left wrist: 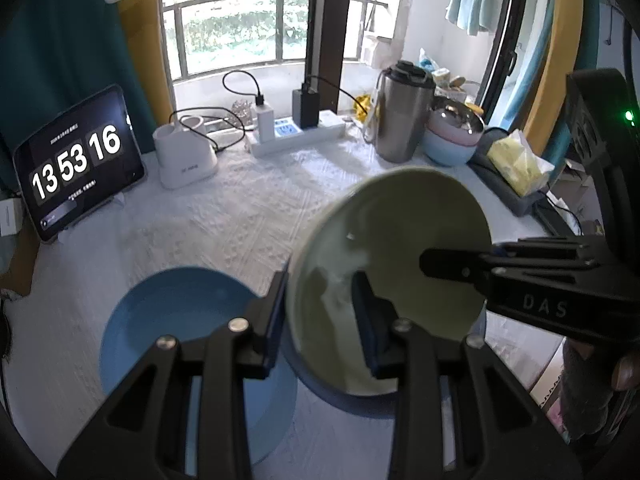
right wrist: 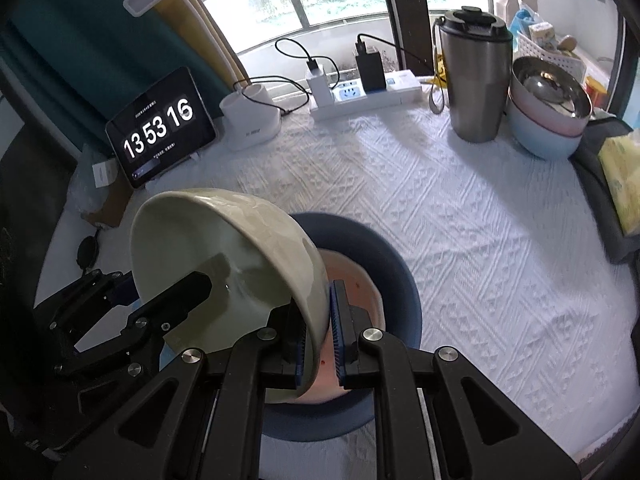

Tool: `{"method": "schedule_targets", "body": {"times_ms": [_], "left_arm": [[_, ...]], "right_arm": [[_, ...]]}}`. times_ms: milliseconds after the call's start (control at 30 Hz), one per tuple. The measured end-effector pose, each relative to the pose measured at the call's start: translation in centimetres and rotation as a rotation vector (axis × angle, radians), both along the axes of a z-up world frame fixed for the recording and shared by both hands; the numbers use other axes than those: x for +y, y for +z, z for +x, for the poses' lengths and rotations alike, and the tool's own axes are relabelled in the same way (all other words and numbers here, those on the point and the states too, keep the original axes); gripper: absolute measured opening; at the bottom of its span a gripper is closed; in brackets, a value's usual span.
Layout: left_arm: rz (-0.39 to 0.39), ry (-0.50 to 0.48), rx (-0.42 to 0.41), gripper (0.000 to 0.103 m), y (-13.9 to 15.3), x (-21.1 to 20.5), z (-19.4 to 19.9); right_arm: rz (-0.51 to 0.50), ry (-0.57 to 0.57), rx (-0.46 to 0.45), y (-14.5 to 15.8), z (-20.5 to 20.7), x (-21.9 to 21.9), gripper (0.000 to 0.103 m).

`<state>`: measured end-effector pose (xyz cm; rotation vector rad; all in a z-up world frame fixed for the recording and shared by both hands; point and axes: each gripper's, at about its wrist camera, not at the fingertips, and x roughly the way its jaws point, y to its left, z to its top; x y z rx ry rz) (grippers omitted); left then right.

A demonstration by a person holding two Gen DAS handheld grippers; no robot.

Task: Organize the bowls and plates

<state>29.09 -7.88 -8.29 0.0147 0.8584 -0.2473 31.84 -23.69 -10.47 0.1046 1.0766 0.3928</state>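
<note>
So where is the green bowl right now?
The pale green bowl is tilted in the air, its rim pinched by both the left gripper and right gripper, above the stacked plates near the table's front.

A glossy glazed ceramic bowl (right wrist: 224, 248), a brushed-metal tumbler (right wrist: 476, 88) with black plastic lid, and a rough, embossed white cloth (right wrist: 460, 220) covering the table.

A pale green bowl (right wrist: 240, 256) tilts above a dark blue plate (right wrist: 396, 276); lower left, a light blue plate (left wrist: 160, 320); white diamond-textured tablecloth (right wrist: 460, 220).
</note>
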Motion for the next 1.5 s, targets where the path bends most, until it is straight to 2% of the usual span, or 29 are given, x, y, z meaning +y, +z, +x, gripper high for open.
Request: {"method": "schedule_targets", "body": {"times_ms": [733, 900, 1200, 1333, 1500], "left_arm": [[0.026, -0.015, 0.047, 0.033, -2.5, -1.3, -0.2], [0.033, -0.022, 0.066, 0.033, -3.1, -1.6, 0.2], [0.049, -0.023, 0.092, 0.033, -4.0, -1.8, 0.6], [0.054, -0.019, 0.085, 0.035, -3.9, -1.8, 0.7], [0.062, -0.01, 0.063, 0.035, -3.3, -1.6, 0.5]], "right_arm": [[-0.005, -0.008, 0.057, -3.1, -0.5, -1.0, 0.013], [-0.034, -0.004, 0.077, -4.0, -0.1, -0.7, 0.013], [-0.097, 0.016, 0.056, -4.4, -0.2, -0.1, 0.015], [-0.125, 0.019, 0.042, -4.5, -0.3, 0.2, 0.016], [-0.108, 0.022, 0.055, -4.5, -0.1, 0.0, 0.021]]}}
